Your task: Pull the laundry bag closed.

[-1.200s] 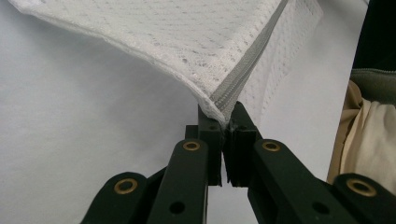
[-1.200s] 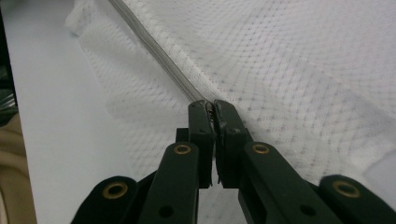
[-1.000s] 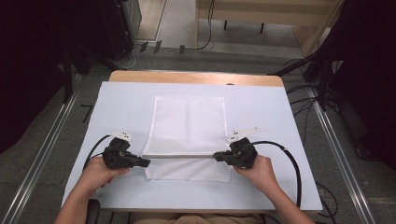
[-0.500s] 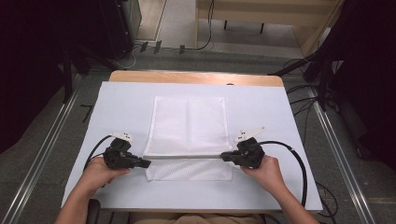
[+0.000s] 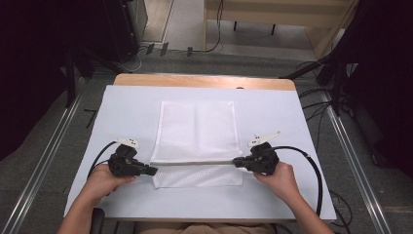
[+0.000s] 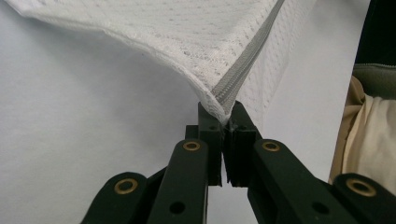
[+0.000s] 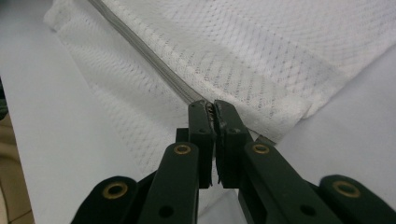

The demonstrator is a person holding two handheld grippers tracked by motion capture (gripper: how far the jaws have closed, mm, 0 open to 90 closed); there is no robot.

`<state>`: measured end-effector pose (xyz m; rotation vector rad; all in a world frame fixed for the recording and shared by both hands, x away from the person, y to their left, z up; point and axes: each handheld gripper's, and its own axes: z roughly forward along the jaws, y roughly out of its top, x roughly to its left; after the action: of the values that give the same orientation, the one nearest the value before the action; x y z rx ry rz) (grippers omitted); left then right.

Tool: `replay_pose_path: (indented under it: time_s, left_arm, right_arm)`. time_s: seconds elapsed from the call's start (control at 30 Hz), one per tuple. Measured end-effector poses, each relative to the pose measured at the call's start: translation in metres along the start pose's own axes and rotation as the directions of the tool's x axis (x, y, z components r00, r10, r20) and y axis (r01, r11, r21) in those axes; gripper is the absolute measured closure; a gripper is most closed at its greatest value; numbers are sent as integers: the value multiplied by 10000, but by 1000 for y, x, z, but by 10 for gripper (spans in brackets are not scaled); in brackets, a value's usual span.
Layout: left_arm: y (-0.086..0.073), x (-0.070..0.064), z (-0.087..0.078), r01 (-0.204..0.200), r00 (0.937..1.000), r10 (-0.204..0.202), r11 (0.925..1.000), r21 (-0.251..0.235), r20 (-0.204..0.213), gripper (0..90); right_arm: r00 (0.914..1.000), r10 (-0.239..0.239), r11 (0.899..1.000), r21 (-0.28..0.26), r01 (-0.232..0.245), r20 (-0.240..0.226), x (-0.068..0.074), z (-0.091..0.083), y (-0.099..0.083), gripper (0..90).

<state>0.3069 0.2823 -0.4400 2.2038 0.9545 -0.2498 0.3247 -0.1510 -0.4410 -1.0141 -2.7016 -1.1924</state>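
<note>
left gripper (image 5: 148,170) fingers clamped on the mesh bag (image 5: 197,131) zipper's (image 5: 195,163) left end, right gripper (image 5: 238,163) fingers clamped on its right end. bag lies flat mid-surface (image 5: 292,126), zipper stretched between them.

Bench (image 5: 126,105): pale cover — wooden strip along the far edge.
Floor (image 5: 187,22): grey — black cables (image 5: 141,53) trailing beyond the bench.
Rails (image 5: 41,161): metal, flanking both sides.

One white mesh bag (image 5: 197,134), two grippers, one on each side of it
</note>
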Motion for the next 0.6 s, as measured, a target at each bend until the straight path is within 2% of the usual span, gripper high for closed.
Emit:
replay_pose_path:
  time_s: [0.07,0.2,0.3,0.4,0.6]
  left_arm:
    - [0,0,-1,23,10000,-23,10000,-5,-69,876]
    - [0,0,0,-72,10000,72,10000,57,-47,852]
    - [0,-1,2,-155,9995,157,9999,68,-274,783]
    - [0,0,1,-91,9998,92,9999,52,-188,699]
    - [0,0,-3,-189,9986,163,9985,-522,-505,555]
  right_arm:
    - [9999,-130,9999,-33,130,-13,3,0,0,878]
    - [10000,-67,10000,-50,67,-36,3,1,1,873]
    - [9999,67,10000,-2,-67,-86,2,5,0,864]
    - [9998,174,9998,-35,-174,-113,3,6,1,804]
    - [9999,-38,9999,-165,40,145,3,5,1,704]
